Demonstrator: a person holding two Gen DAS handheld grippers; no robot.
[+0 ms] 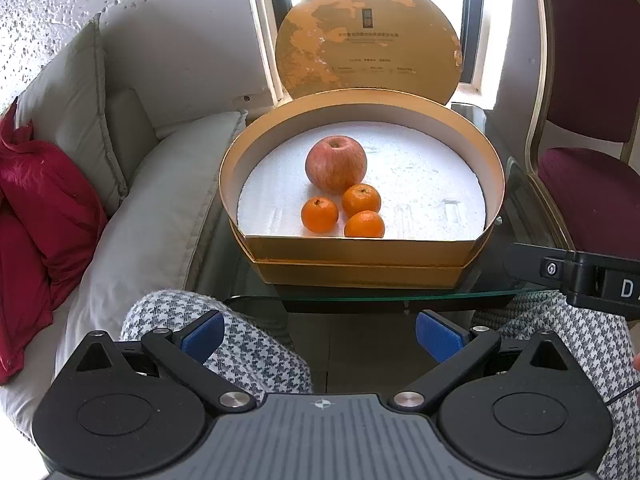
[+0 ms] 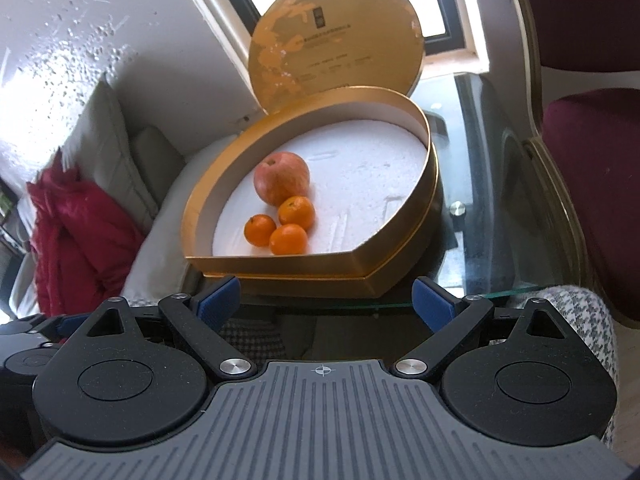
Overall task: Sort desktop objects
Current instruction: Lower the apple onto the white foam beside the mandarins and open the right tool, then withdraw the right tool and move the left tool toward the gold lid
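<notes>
A gold box [image 1: 360, 266] [image 2: 280, 266] with a white foam floor stands on the glass table. Inside lie a red apple [image 1: 336, 164] [image 2: 282, 178] and three tangerines [image 1: 362, 200] [image 2: 288, 238] clustered in front of it. The box's round gold lid [image 1: 368, 40] [image 2: 336, 36] leans upright behind it. My left gripper [image 1: 320, 334] is open, held back from the table over the person's lap, nothing between its blue pads. My right gripper [image 2: 326, 304] is also open and empty, just short of the box's front wall. Its black body [image 1: 580, 272] shows at the right of the left wrist view.
The glass table [image 1: 400, 294] [image 2: 472, 240] has its near edge just below the box. A white sofa [image 1: 160, 184] with a red garment [image 1: 44, 208] [image 2: 76, 232] is on the left. A maroon chair [image 1: 588, 120] [image 2: 592, 160] stands right. Houndstooth-clad legs [image 1: 240, 344] are below.
</notes>
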